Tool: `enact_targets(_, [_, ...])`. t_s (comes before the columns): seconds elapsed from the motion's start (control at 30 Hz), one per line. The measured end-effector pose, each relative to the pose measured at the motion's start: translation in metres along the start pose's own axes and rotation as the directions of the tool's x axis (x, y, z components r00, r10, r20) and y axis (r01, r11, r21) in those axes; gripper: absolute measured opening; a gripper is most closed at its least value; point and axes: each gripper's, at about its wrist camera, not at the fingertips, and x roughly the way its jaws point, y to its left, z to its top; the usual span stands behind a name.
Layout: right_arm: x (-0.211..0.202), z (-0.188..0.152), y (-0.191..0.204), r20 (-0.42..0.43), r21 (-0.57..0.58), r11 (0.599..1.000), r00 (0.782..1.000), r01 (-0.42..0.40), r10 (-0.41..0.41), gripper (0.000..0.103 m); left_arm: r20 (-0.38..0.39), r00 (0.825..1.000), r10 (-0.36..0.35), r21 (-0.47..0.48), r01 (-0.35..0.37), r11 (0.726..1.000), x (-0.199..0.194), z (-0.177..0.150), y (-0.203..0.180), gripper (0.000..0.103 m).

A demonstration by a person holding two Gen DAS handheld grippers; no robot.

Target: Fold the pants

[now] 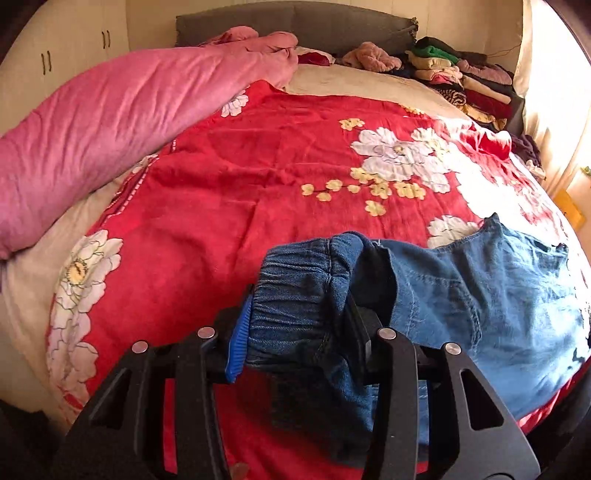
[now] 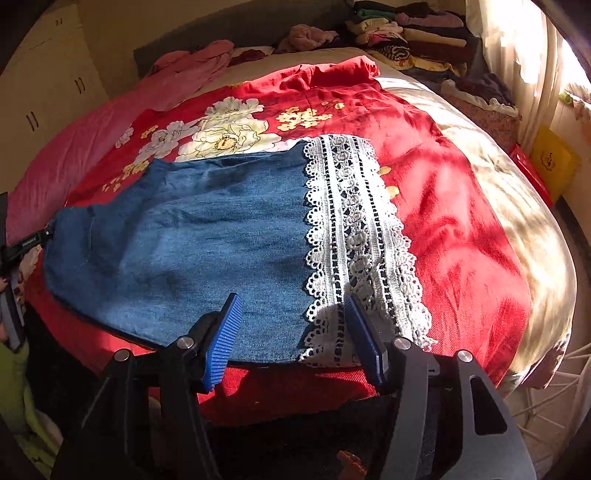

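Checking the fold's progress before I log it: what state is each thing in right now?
Denim pants: spread flat on the blanket, lace hem at one end.
Elastic waistband: bunched between the tongs.
Left tongs: shut on the waistband.
Right tongs: open, over the hem edge.
Red floral blanket: spread out.
Folded clothes: stacked by the headboard.

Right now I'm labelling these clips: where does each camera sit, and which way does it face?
Left wrist: on the left gripper, angled down the bed toward the headboard; its fingers clamp the pants' waistband.
Right wrist: on the right gripper, angled down at the lace hem; its open jaws straddle the near edge.
Shared: denim pants, red floral blanket, folded clothes stack.
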Motion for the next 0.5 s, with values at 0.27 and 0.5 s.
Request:
enact_targets(0.27, [-0.006, 0.003, 0.005, 0.028, -0.024, 1.000, 1.000, -0.008, 0.008, 0.057, 0.025, 0.998, 0.054, 0.015, -0.054, 0.998, -0.018, -0.006, 0.009, 0.060])
enact_targets(0.5, [-0.008, 0.004, 0.019, 0.034, -0.060, 0.997, 0.998, -0.052, 0.054, 0.057, 0.101, 0.983, -0.152, 0.146, 0.136, 0.980, -0.065, -0.005, -0.047, 0.074])
